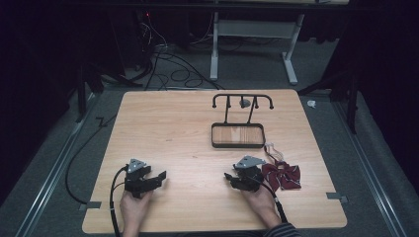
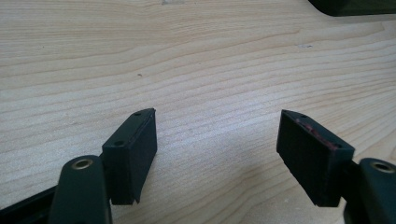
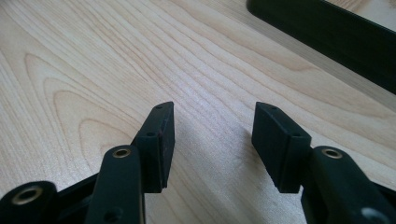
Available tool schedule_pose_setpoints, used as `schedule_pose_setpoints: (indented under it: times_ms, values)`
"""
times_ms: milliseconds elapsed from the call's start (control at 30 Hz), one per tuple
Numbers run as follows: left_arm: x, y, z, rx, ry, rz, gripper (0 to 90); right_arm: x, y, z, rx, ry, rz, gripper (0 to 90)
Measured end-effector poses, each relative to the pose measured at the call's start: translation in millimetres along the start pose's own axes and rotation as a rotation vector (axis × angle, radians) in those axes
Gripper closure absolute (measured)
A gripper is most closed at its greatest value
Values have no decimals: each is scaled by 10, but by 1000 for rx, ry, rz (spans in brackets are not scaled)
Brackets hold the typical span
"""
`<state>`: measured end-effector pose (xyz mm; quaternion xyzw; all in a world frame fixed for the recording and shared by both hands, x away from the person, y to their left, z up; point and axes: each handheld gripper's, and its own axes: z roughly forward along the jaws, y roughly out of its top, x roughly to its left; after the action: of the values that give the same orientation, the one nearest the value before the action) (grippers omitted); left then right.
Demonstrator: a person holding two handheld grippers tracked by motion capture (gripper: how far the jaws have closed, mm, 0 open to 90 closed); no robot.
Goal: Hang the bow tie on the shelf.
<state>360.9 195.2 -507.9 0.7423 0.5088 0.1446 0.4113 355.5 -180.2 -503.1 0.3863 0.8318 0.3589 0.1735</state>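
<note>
My left gripper (image 1: 156, 175) rests low over the near left of the wooden table (image 1: 168, 128), held by a hand. Its jaws stand open over bare wood (image 2: 217, 122), nothing between them. My right gripper (image 1: 236, 177) sits near the front centre, also open and empty (image 3: 212, 113). A dark red bow tie (image 1: 281, 176) with a thin strap lies on the table just right of the right gripper. Beyond them stands a black hook rack (image 1: 242, 98) on a shallow black tray base (image 1: 238, 146).
The tray base's dark edge crosses the upper right of the right gripper view (image 3: 327, 37), and a corner shows at the top right of the left gripper view (image 2: 355, 5). A small grey object (image 1: 244, 103) hangs on the rack. Cables lie on the floor beyond the table.
</note>
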Motion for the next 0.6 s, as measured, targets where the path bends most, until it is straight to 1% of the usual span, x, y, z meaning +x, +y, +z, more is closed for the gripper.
schedule_pose_setpoints:
  times_ms: [433, 600]
  values:
    - [3, 0, 0, -1, 0, -1, 290, 9, -5, -4, 1, -7, 3, 487]
    - [4, 0, -1, -1, -1, -2, 290, 15, -7, -5, -3, -3, 2, 501]
